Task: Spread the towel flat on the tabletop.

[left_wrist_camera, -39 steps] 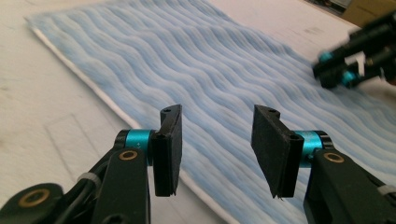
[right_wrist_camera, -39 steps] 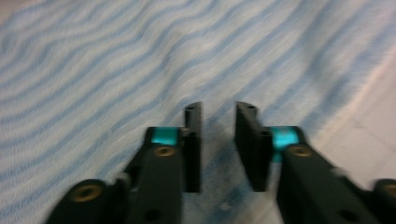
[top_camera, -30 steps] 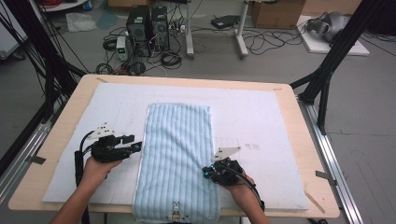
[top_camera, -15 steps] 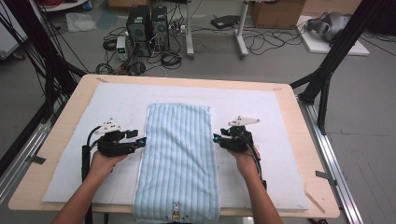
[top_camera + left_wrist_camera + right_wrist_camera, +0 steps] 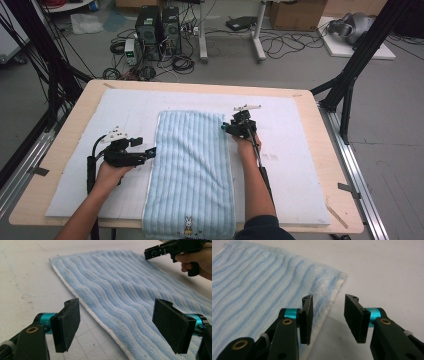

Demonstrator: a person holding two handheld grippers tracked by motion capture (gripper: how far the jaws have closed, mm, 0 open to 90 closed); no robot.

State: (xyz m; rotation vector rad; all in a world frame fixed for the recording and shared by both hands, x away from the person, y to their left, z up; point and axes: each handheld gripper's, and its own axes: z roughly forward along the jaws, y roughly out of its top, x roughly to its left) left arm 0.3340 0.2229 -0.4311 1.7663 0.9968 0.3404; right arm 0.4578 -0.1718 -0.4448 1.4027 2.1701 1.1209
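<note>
So nearest to you, the blue striped towel (image 5: 191, 175) hangs its bunny-printed end just over the front edge of the desk (image 5: 65, 145), and from there it runs lengthwise away from you, flat down the middle of the white mat (image 5: 295, 150)

Your left tongs (image 5: 150, 151) sit on the mat just beside the towel's left edge, about halfway along it. The jaws have just been opening and now stand wide apart. In the left gripper view the towel's white-trimmed edge runs through the gap between the two black pads (image 5: 68, 323), but neither pad presses on it, so you're holding nothing there

Farther off, your right tongs (image 5: 223, 128) are up at the towel's far right corner, tips pointing in at the cloth. Those jaws have just been closing a bit, yet they're partly apart. In the right gripper view the towel's edge (image 5: 287, 282) lies under the gap, right by the left pad, with bare mat under the right one. No grip on the cloth that I can see

Past the desk, the floor has computer towers (image 5: 160, 25) and loose cables (image 5: 280, 45)
</note>
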